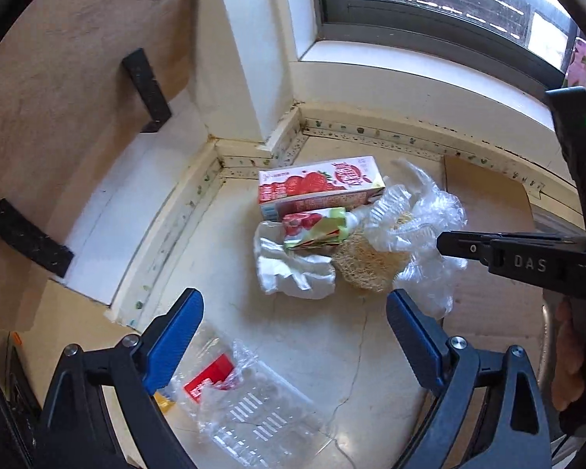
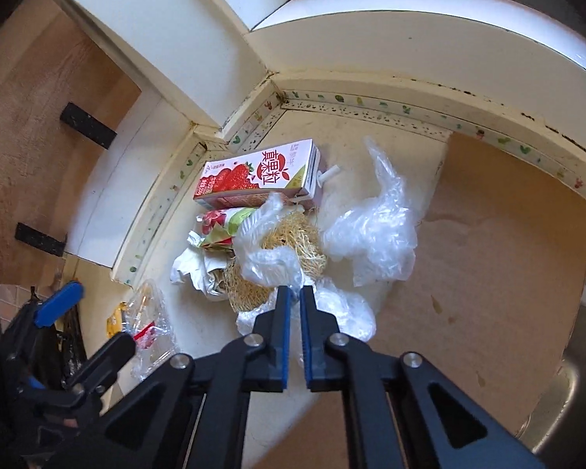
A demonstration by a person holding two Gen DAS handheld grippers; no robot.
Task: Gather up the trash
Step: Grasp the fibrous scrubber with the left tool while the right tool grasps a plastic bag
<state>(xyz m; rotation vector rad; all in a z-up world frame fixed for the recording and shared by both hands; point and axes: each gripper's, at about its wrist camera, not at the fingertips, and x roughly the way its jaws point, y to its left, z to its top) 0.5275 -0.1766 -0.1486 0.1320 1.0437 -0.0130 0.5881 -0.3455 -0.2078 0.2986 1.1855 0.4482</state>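
A trash pile lies on the counter corner: a strawberry drink carton (image 1: 318, 185) (image 2: 258, 176), a crumpled wrapper (image 1: 314, 228) (image 2: 217, 226), white crumpled paper (image 1: 293, 269) (image 2: 193, 265), a straw-coloured loofah (image 1: 365, 267) (image 2: 289, 242) and a clear plastic bag (image 1: 422, 219) (image 2: 371, 230). My left gripper (image 1: 295, 312) is open and empty, above the counter just short of the pile. My right gripper (image 2: 296, 291) is nearly shut, its tips pinching the clear plastic bag at the pile's near edge; in the left wrist view it (image 1: 445, 243) comes in from the right.
A clear plastic clamshell (image 1: 246, 402) (image 2: 148, 332) with a red label lies near the left gripper. A brown cardboard sheet (image 2: 488, 273) covers the counter to the right, beside a metal sink (image 2: 582, 359). Wall, pillar and window sill (image 1: 390, 62) bound the corner.
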